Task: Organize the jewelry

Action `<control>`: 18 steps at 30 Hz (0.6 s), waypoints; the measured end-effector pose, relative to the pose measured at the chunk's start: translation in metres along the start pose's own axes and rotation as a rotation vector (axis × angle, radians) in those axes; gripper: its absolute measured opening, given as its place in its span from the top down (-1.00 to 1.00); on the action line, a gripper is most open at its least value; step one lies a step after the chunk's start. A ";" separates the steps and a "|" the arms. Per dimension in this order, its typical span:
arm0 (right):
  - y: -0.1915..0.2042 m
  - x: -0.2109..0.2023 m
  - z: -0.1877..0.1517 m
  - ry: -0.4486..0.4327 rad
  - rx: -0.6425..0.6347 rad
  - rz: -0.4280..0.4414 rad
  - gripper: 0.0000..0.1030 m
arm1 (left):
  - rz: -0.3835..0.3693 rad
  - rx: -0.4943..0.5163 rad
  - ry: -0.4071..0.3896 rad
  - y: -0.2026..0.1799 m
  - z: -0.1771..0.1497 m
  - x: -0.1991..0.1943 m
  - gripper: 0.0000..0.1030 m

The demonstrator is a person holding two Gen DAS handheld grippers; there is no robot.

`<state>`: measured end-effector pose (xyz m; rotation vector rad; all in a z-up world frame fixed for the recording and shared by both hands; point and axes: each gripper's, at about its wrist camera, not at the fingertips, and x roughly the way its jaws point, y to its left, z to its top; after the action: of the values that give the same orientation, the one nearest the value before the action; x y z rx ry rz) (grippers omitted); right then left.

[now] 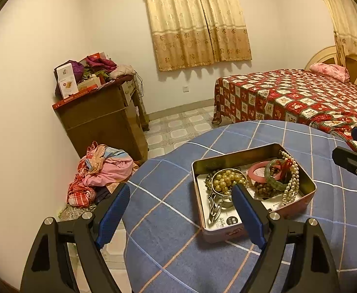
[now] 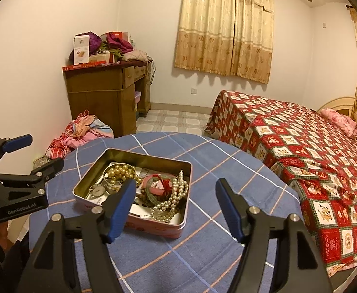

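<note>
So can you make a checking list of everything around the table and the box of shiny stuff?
Surface: round table under a blue checked cloth.
Job's things: open tin holding a gold bead bracelet, a white pearl string, a pink bangle, a green bangle and a watch, all heaped together.
Clutter: nothing seen on the cloth outside the tin.
Grippers: left gripper open and empty; right gripper open and empty, both short of the tin.
Cables: a cord hangs beside the wooden desk.
Surroundings: clothes pile on the floor, bed, curtains.
</note>
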<state>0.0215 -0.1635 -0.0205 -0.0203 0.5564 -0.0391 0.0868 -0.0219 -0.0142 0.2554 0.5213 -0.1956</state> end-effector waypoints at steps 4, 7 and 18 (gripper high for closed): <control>-0.002 0.000 0.000 -0.002 0.003 -0.001 -0.37 | -0.003 0.006 0.002 0.000 0.000 -0.002 -0.66; -0.002 -0.001 0.000 -0.002 0.001 -0.001 -0.37 | -0.004 0.003 0.003 -0.001 0.000 -0.002 -0.66; -0.003 -0.002 0.000 -0.001 -0.003 -0.001 -0.38 | -0.001 0.006 0.002 0.000 0.002 -0.004 -0.66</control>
<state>0.0200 -0.1667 -0.0196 -0.0238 0.5552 -0.0388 0.0842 -0.0223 -0.0104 0.2612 0.5225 -0.1978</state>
